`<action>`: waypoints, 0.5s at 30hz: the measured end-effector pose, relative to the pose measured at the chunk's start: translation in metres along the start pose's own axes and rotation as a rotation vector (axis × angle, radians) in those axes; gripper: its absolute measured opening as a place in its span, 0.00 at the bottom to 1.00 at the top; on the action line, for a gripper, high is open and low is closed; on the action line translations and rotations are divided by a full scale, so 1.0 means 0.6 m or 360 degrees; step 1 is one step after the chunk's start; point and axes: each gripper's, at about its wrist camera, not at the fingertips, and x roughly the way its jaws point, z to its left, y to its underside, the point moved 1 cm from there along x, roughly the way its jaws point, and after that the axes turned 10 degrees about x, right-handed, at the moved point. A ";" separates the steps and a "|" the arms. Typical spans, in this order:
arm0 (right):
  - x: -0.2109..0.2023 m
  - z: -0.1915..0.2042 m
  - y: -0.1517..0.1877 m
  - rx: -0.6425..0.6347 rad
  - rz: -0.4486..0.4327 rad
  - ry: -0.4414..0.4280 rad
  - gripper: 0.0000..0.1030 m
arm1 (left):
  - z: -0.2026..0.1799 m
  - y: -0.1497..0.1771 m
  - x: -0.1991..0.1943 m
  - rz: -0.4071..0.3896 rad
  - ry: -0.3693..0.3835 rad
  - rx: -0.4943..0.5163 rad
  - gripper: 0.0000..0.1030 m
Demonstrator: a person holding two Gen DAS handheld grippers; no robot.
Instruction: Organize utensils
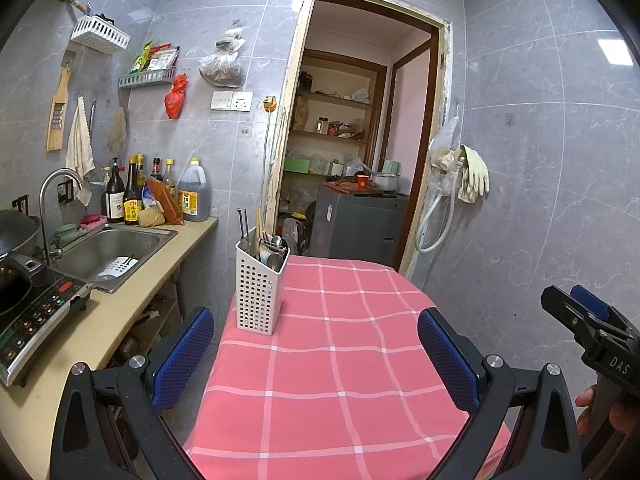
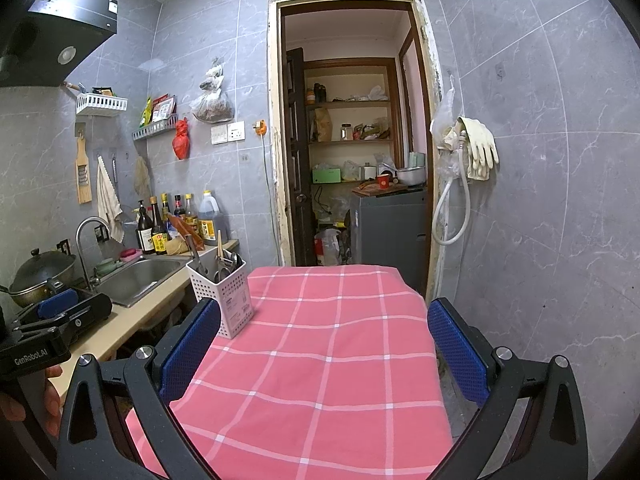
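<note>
Two grippers hang side by side over the near end of the table (image 1: 344, 360), and both stand wide open with nothing between the blue pads: the left gripper (image 1: 316, 360) frames bare pink checked cloth, and the right gripper (image 2: 324, 352) does the same in its own view. The utensil holder (image 1: 260, 292), a white perforated caddy, stands upright at about eleven o'clock from the left gripper, right at the table's left edge, with spoons and chopsticks (image 1: 266, 240) poking out of its top. From the right wrist view the same caddy sits at ten o'clock, just past the left pad. Beyond that left edge there is a narrow gap, then the counter (image 1: 132, 312) with its sink (image 1: 116, 252). The cloth is open from twelve round to three o'clock, and its far edge ends before the doorway (image 2: 352, 140).
</note>
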 end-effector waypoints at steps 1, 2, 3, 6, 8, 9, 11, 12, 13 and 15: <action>0.000 0.000 0.000 0.0001 0.0000 0.0001 0.99 | 0.001 0.000 0.000 0.0001 0.0002 0.0001 1.00; 0.000 0.000 0.000 0.0002 0.0001 0.0001 0.99 | 0.002 0.001 -0.002 0.0001 0.0000 0.0000 0.99; -0.001 0.000 0.000 0.0003 0.0000 0.0002 0.99 | 0.002 0.000 -0.001 0.0001 -0.0001 0.0001 1.00; 0.000 0.000 0.000 0.0001 0.0000 -0.0001 0.99 | 0.004 0.004 -0.002 0.0004 -0.0001 -0.0002 1.00; 0.000 0.000 -0.001 0.0000 0.0001 0.0001 0.99 | 0.006 0.004 -0.004 0.0006 -0.0001 -0.0002 1.00; 0.000 0.000 -0.001 0.0001 0.0002 0.0000 0.99 | 0.006 0.005 -0.004 0.0005 0.0000 -0.0003 1.00; -0.001 0.002 0.000 0.0000 0.0002 0.0000 0.99 | 0.008 0.007 -0.006 0.0006 -0.0001 -0.0003 1.00; -0.001 0.002 0.001 0.0000 0.0003 0.0000 0.99 | 0.007 0.007 -0.005 0.0006 -0.0001 -0.0003 1.00; -0.001 0.002 0.000 0.0001 0.0004 -0.0001 0.99 | 0.007 0.005 -0.003 0.0007 0.0001 -0.0002 1.00; -0.002 0.002 0.001 -0.0001 0.0005 -0.0001 0.99 | 0.006 0.005 -0.003 0.0006 -0.0001 -0.0001 1.00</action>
